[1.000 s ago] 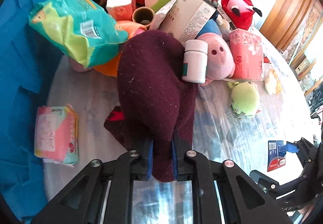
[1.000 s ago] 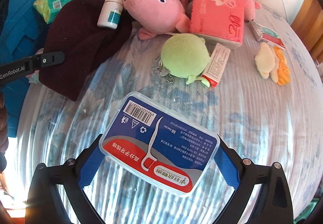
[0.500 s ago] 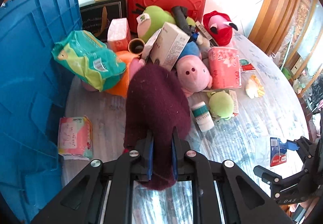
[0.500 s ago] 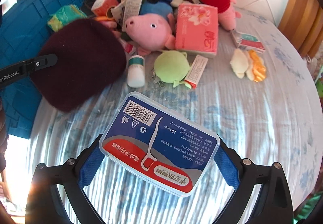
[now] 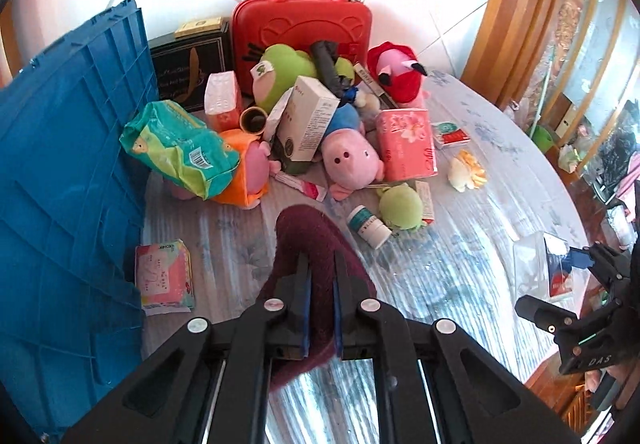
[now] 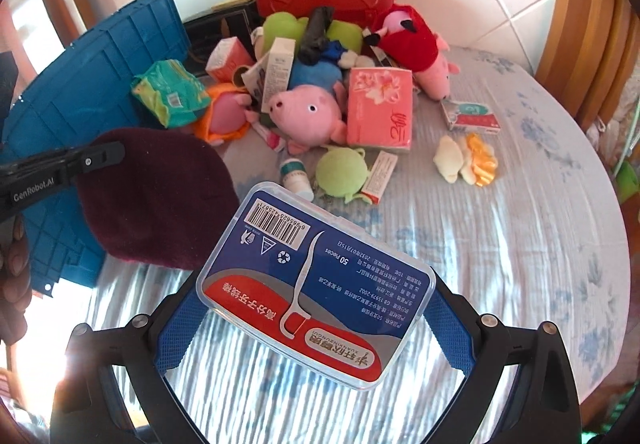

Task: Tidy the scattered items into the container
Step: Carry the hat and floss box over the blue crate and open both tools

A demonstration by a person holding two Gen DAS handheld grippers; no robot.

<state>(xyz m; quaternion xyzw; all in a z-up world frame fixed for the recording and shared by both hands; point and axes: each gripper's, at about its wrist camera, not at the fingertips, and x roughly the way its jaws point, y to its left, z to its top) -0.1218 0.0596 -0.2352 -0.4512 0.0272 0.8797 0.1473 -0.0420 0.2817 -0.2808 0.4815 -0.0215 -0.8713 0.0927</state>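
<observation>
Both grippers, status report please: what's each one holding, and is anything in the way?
Left gripper shut on maroon cloth. Right gripper shut on floss box. Blue crate at left, path looks clear.

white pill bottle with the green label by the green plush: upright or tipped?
Tipped. The white pill bottle lies on its side on the tablecloth, beside the round green plush.

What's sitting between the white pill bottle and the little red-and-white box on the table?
The green plush ball lies between the bottle and the box, touching or nearly touching both. The right claw's view shows it best.
</observation>
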